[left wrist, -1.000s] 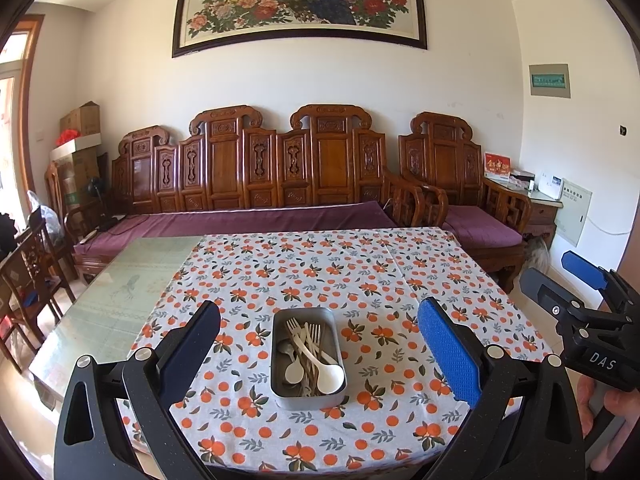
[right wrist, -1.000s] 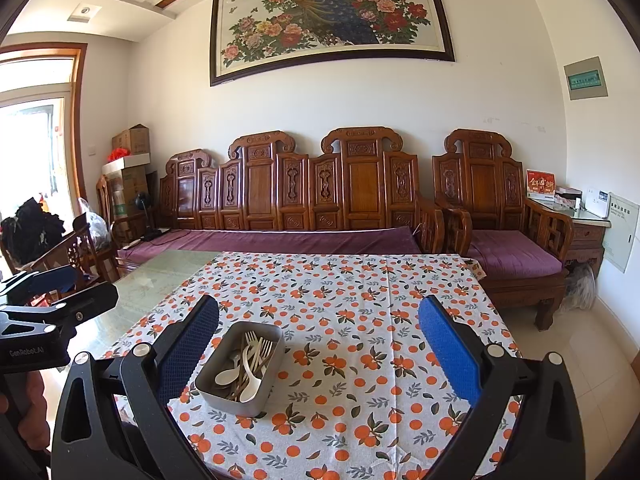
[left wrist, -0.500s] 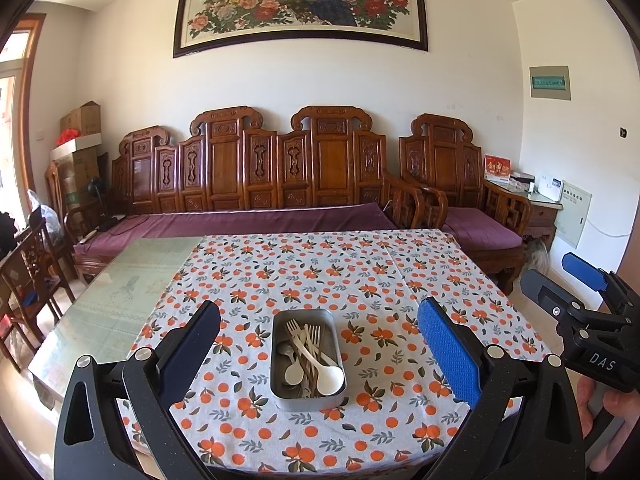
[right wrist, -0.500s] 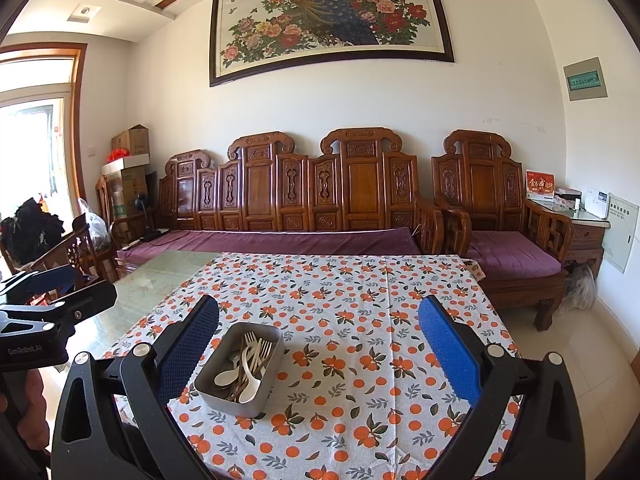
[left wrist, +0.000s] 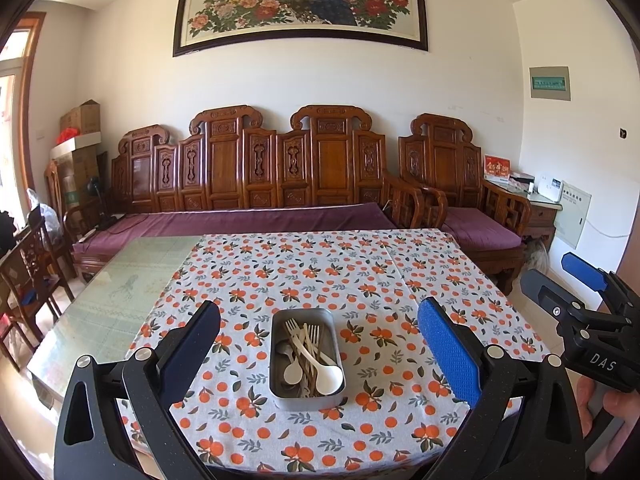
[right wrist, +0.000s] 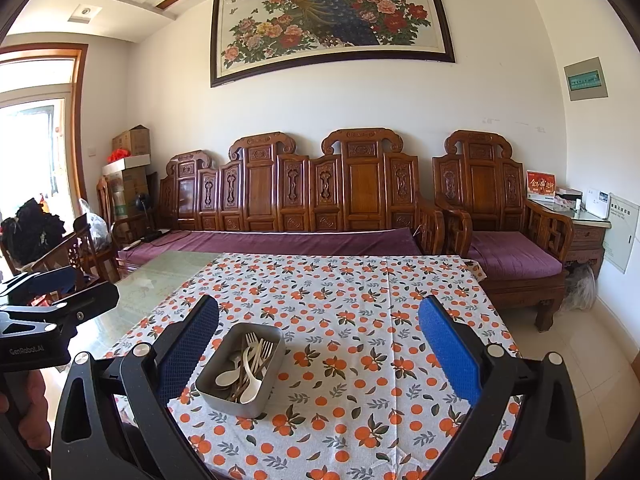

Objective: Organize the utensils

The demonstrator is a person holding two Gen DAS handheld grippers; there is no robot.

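A grey metal tray rests on the orange-patterned tablecloth near the table's front edge. Inside lie cream plastic forks, white spoons and some metal spoons, all jumbled together. My left gripper is open and held above the front edge, with the tray between its fingers further off. My right gripper is open too, the tray lying by its left finger. Each gripper shows at the edge of the other's view, held by a hand.
The cloth covers the right part of a glass-topped table. A carved wooden sofa with purple cushions stands behind it, an armchair to the right, wooden chairs to the left.
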